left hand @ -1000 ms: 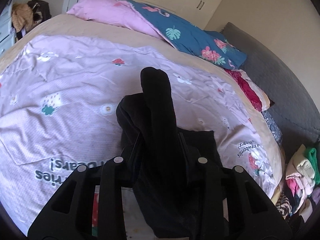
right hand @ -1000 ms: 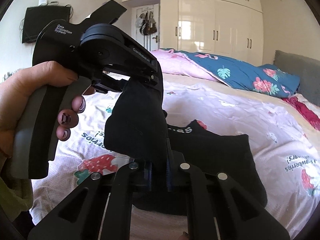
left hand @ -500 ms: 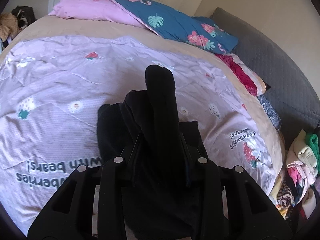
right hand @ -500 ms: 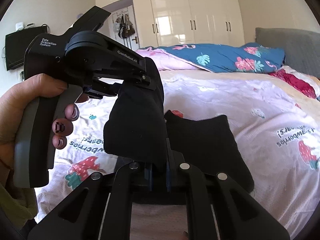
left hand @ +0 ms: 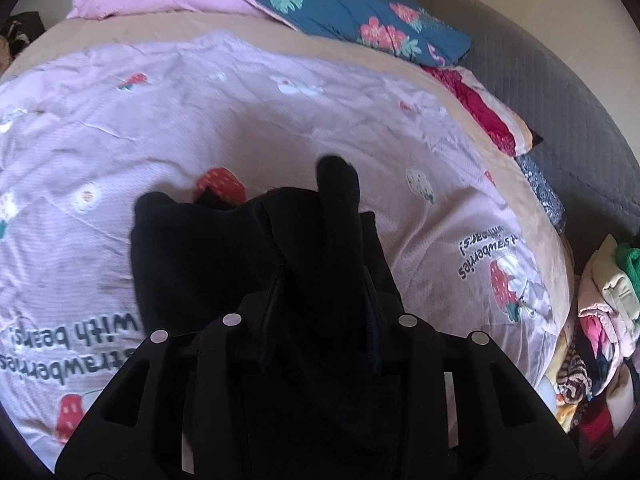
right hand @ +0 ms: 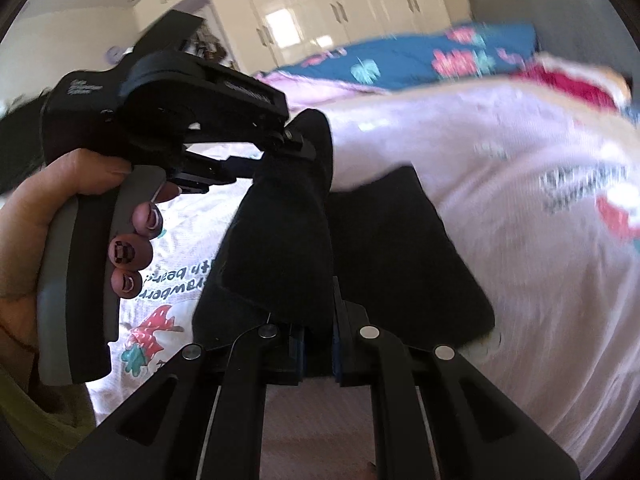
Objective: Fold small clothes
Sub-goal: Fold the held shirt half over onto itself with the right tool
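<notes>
A small black garment (left hand: 192, 248) is held low over the pink strawberry quilt (left hand: 280, 120), its lower part resting on the quilt. My left gripper (left hand: 324, 280) has a bunched fold of it between its fingers, and the fold sticks up past the tips; the jaws are opening slightly with the cloth still pinched. My right gripper (right hand: 320, 320) is shut on another edge of the black garment (right hand: 400, 248). In the right wrist view a hand (right hand: 40, 220) holds the left gripper (right hand: 296, 140) close by at upper left. The fingertips are hidden by cloth.
Pink and blue floral bedding (left hand: 340, 8) is piled at the far end of the bed. A grey padded headboard (left hand: 560, 92) runs along the right. A heap of clothes (left hand: 600, 308) lies off the bed's right edge. White wardrobes (right hand: 340, 12) stand behind.
Both grippers have sunk toward the quilt with the black garment, and more of it now lies spread on the bed. The right gripper's view has tilted.
</notes>
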Motion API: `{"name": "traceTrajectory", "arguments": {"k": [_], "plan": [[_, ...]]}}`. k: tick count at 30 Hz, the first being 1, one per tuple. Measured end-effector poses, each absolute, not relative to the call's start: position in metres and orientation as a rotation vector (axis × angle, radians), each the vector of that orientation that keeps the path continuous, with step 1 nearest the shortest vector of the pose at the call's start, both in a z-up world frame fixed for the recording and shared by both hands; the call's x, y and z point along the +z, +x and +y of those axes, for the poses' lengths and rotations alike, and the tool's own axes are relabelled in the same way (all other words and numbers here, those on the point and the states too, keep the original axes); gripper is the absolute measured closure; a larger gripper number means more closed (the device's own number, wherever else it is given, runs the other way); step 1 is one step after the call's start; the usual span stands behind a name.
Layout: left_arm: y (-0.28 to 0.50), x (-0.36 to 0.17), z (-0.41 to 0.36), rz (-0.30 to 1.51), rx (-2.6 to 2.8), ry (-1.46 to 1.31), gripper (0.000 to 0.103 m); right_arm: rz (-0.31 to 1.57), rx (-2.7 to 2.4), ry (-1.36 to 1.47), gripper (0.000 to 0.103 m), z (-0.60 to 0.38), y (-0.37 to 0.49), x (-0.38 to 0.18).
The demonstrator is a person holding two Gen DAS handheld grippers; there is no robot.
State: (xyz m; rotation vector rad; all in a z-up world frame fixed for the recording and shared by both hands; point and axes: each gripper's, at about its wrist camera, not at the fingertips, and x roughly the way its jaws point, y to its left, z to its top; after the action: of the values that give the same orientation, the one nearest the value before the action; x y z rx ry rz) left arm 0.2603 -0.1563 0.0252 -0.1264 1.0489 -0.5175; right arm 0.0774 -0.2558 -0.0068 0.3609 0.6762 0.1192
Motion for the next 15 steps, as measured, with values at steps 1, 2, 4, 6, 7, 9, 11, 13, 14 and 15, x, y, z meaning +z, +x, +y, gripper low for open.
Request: {"name": "traceTrajectory", "arguments": {"k": [1, 2, 4, 6, 7, 9, 11, 13, 14, 15], "plan": [[0.262, 0.021, -0.162, 1.064, -0.526, -0.128, 0.073, 0.693, 0.122, 0.403, 0.095, -0.262, 0.079, -0.012], [0.263, 0.018, -0.166, 1.073, -0.53, -0.127, 0.073, 0.701, 0.125, 0.43, 0.094, -0.266, 0.079, -0.015], [0.265, 0.012, -0.175, 1.089, -0.536, -0.119, 0.071, 0.721, 0.141, 0.498, 0.094, -0.276, 0.081, -0.022], [0.268, 0.005, -0.184, 1.106, -0.543, -0.116, 0.069, 0.729, 0.155, 0.543, 0.094, -0.281, 0.081, -0.024], [0.269, 0.002, -0.187, 1.115, -0.546, -0.116, 0.068, 0.734, 0.161, 0.562, 0.094, -0.282, 0.081, -0.026], [0.272, -0.004, -0.193, 1.131, -0.551, -0.118, 0.067, 0.747, 0.168, 0.608, 0.093, -0.288, 0.08, -0.03], [0.274, -0.01, -0.199, 1.149, -0.557, -0.113, 0.061, 0.762, 0.173, 0.648, 0.09, -0.293, 0.079, -0.034], [0.275, -0.015, -0.203, 1.16, -0.566, -0.121, 0.051, 0.779, 0.173, 0.688, 0.087, -0.299, 0.078, -0.039], [0.276, -0.016, -0.206, 1.161, -0.573, -0.13, 0.048, 0.787, 0.172, 0.701, 0.083, -0.301, 0.078, -0.041], [0.276, -0.017, -0.207, 1.163, -0.582, -0.136, 0.04, 0.794, 0.166, 0.71, 0.082, -0.304, 0.076, -0.042]]}}
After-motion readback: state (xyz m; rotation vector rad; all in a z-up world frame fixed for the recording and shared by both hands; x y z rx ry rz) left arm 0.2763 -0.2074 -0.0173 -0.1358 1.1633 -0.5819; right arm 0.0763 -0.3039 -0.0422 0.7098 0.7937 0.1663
